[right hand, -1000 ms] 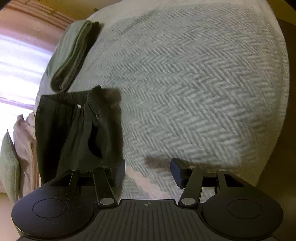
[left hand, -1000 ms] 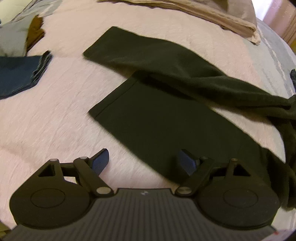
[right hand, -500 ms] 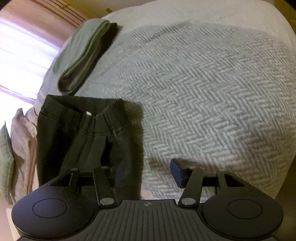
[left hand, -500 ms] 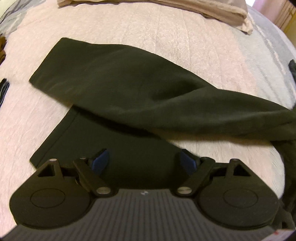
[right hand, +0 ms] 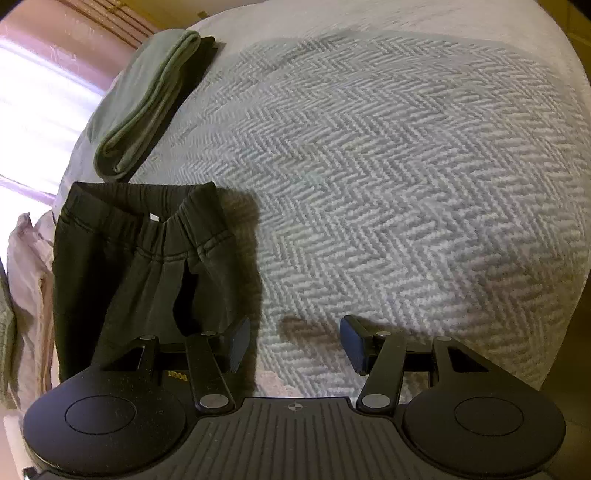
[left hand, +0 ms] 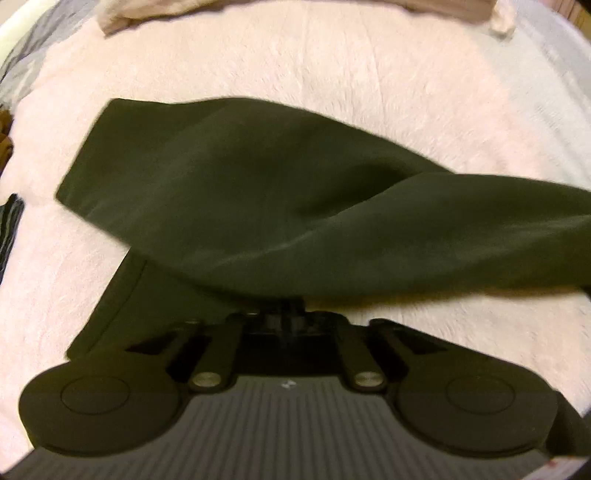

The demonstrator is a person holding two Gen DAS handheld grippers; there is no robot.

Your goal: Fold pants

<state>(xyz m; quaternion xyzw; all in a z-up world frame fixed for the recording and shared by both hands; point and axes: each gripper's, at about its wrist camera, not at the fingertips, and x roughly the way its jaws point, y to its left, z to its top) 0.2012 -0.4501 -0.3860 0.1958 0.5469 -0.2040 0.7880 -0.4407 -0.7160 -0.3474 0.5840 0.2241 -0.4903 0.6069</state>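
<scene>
Dark green pants (left hand: 277,192) lie across a pale pink bed cover (left hand: 332,66). In the left wrist view one leg is raised and twisted over the other leg (left hand: 122,302), which lies flat with its hem at the lower left. My left gripper (left hand: 291,310) is shut on the raised leg's near edge, and the cloth hides its fingertips. The right wrist view shows the pants' elastic waistband (right hand: 147,236) at the left. My right gripper (right hand: 295,343) hovers open just right of it, with only blanket between its fingers.
A grey herringbone blanket (right hand: 406,166) fills the right wrist view, with a folded sage-green garment (right hand: 147,99) at its far left. Beige pillows (left hand: 147,11) line the top of the left wrist view. A dark folded item (left hand: 9,229) sits at the left edge.
My left gripper moved forward over the lower leg and shut on the upper leg's edge, lifting it. The right gripper shifted slightly, bringing the waistband closer, and stayed open.
</scene>
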